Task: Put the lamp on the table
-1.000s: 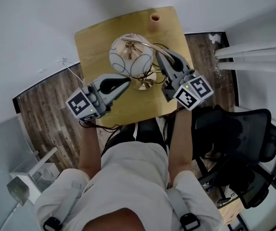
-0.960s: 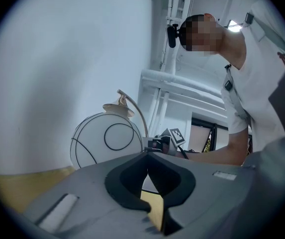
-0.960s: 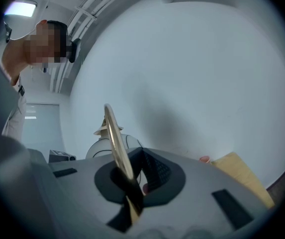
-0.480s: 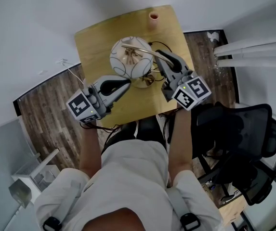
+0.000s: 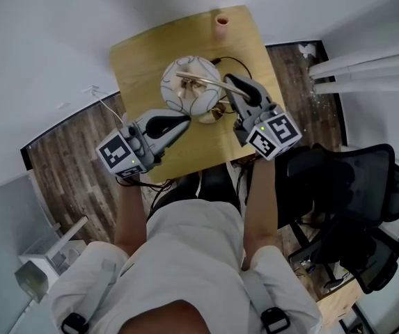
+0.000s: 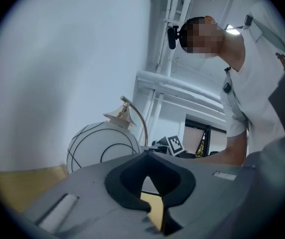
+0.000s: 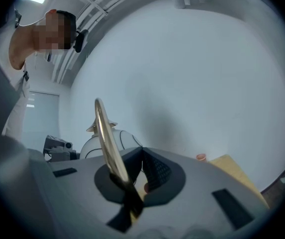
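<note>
The lamp has a white globe shade (image 5: 191,88) with dark line patterns, a curved brass arm (image 5: 209,82) and a brass base (image 5: 210,115). It stands over the middle of the small wooden table (image 5: 143,61). My right gripper (image 5: 232,84) is shut on the brass arm (image 7: 105,133), which runs up between its jaws. My left gripper (image 5: 184,120) is shut and holds nothing. It hovers just left of the lamp's base, with the globe (image 6: 102,146) close ahead of it.
A small orange cup (image 5: 221,21) stands at the table's far edge. A black cable (image 5: 235,65) loops on the table by the lamp. A black office chair (image 5: 352,207) stands to the right, with white pipes (image 5: 366,75) beyond it. A white wall runs behind the table.
The lamp and my right gripper have shifted slightly left, and the globe looks a little smaller, farther from the head camera. The left gripper has hardly moved.
</note>
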A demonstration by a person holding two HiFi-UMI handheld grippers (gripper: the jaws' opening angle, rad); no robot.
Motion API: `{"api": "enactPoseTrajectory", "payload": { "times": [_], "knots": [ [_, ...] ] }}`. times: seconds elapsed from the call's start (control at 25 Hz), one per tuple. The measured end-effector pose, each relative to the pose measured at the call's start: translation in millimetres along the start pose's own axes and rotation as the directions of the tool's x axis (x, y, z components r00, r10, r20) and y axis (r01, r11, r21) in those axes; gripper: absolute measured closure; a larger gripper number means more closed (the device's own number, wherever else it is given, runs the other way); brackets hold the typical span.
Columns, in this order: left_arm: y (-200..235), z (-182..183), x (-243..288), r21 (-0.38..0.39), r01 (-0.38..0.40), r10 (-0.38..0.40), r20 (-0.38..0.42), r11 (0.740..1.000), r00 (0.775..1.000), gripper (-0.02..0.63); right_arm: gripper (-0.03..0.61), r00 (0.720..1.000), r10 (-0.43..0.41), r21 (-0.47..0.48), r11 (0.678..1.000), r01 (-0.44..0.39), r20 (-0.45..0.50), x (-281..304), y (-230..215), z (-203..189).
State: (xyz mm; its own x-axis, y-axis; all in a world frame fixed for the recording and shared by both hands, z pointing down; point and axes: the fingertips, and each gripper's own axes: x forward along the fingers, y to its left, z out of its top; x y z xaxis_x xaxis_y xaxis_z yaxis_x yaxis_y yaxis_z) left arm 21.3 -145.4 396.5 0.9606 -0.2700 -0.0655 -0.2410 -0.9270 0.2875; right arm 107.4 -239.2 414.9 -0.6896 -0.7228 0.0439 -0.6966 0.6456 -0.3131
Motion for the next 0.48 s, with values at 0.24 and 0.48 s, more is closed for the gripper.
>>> {"api": "enactPoseTrajectory", "payload": {
  "times": [0.24, 0.48],
  "knots": [
    [-7.5, -1.9, -0.8, -0.003, 0.009, -0.009, -0.005, 1.0, 1.0, 0.615, 0.577, 1.0, -0.006, -0.025, 1.0, 0.006, 0.003, -5.4, 4.0, -4.6],
    [-11.4, -1.4, -1.3, -0.011, 0.016, -0.016, -0.009, 1.0, 1.0, 0.615, 0.565, 1.0, -0.009, -0.033, 0.999, 0.009, 0.005, -7.9, 6.1, -6.8]
  ]
}}
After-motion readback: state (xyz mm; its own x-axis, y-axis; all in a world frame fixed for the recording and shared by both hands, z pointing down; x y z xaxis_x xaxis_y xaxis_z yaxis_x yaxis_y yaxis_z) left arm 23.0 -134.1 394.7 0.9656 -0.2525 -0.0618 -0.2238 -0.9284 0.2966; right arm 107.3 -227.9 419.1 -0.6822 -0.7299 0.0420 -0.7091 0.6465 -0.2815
